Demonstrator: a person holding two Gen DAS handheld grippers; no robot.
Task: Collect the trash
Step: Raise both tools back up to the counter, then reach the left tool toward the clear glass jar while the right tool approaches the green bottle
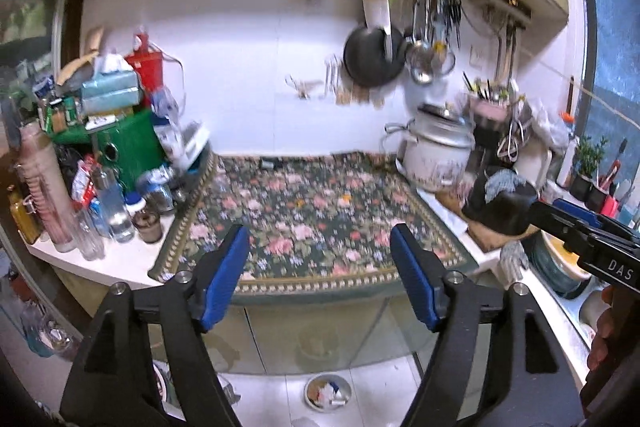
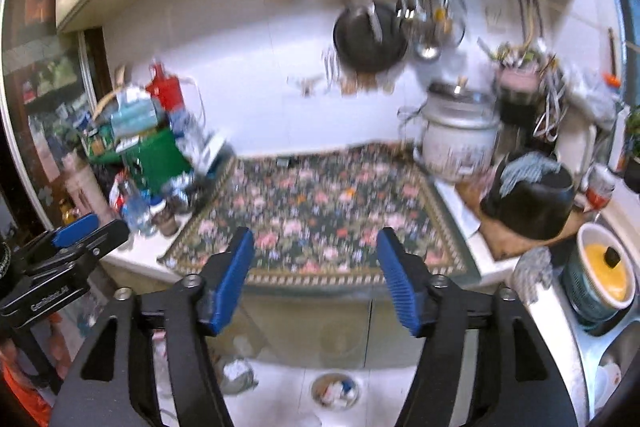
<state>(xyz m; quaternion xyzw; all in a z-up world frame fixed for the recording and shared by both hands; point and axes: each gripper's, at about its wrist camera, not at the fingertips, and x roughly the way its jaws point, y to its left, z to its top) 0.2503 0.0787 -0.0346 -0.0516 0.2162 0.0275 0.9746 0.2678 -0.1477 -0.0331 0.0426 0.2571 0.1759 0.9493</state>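
Left wrist view: the trash sits in a small round bin (image 1: 328,391) on the pale floor tiles at the bottom centre of the frame, holding crumpled white, blue and brown scraps. It lies below the front edge of the counter, whose top is covered by a floral cloth (image 1: 316,215). The left gripper (image 1: 318,275) occupies the lower middle of the frame, angled gently downward toward the cloth. Its blue ribbed pads stand wide apart, with nothing between them. The right gripper (image 1: 576,223) enters from the right edge, beside a black pot (image 1: 500,207) stuffed with a grey-blue rag. White letters "DAS" are legible on its black body; fingers of the hand holding it show at the lower right edge.

Right wrist view, blurred: the same bin (image 2: 336,393) appears at the bottom centre, with a second crumpled white wad (image 2: 238,373) on the floor to its left. The right gripper (image 2: 316,275) is likewise tilted toward the cloth, jaws spread and empty. The left gripper (image 2: 72,239) shows at the left edge; its white lettering is too small to read. A rice cooker (image 2: 460,139) stands at the upper right of the cloth.
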